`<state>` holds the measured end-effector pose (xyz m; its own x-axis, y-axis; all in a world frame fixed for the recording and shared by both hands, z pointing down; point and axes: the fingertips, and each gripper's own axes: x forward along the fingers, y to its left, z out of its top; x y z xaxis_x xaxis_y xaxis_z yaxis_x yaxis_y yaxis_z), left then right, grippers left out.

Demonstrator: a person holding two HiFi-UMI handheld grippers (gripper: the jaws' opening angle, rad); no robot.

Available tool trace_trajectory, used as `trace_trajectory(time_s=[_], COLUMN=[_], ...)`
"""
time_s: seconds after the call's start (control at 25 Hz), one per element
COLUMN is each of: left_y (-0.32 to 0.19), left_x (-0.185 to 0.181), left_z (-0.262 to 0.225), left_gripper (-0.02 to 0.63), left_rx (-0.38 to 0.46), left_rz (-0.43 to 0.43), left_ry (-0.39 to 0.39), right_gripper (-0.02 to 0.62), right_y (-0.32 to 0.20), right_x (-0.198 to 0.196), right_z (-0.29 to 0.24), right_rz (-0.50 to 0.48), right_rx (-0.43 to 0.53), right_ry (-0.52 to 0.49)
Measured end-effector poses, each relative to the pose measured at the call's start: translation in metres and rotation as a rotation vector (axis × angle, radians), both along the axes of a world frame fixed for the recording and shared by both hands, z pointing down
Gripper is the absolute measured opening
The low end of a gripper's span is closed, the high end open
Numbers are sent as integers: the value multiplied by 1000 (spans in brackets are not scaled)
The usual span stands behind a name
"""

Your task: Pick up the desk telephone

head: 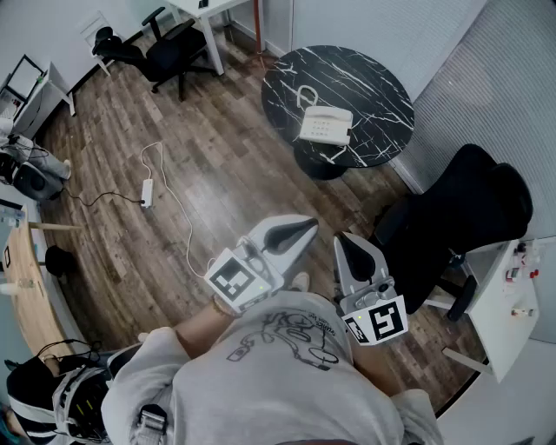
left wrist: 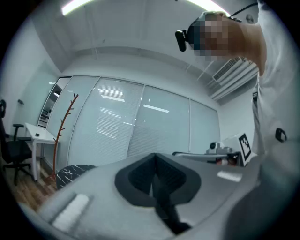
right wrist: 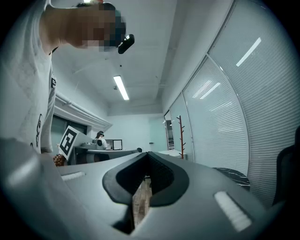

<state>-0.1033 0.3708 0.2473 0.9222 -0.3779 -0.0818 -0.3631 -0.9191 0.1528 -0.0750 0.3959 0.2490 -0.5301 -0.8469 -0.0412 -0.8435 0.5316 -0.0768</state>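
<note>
A white desk telephone (head: 327,125) with a coiled cord lies on a round black marble table (head: 373,78) at the far side of the room. Both grippers are held close to the person's chest, well short of the table. My left gripper (head: 304,228) is shut with nothing in it; in the left gripper view its jaws (left wrist: 157,176) meet, and the table's edge (left wrist: 75,171) shows low at the left. My right gripper (head: 347,243) is also shut and empty, its jaws (right wrist: 146,180) pressed together. The phone is hidden in both gripper views.
A black office chair (head: 460,217) stands to the right, between me and the table. A white power strip (head: 147,192) and its cable lie on the wood floor at the left. Another black chair (head: 156,52) and a white desk (head: 204,13) stand at the back left.
</note>
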Motion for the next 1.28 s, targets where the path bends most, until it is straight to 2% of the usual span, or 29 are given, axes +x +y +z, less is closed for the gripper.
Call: trace_trajectory(time_s=[0.12, 0.48, 0.64, 1.08, 1.28], left_y=[-1, -4, -6, -4, 0], left_x=[4, 18, 29, 75, 84], left_z=[-1, 7, 13, 15, 26], left_gripper=[-5, -5, -5, -5, -5], left_rx=[-23, 0, -12, -49, -71], left_rz=[-2, 1, -10, -48, -62], left_ry=[-2, -27, -45, -25, -37], right_gripper=[6, 28, 28, 28, 28], right_y=[-1, -5, -7, -4, -2], right_x=[3, 17, 29, 72, 80], right_z=[-1, 0, 2, 11, 17], right_rz=[-1, -9, -18, -47, -60], right_rx=[2, 7, 6, -12, -26], right_ry=[-2, -32, -31, -30, -35])
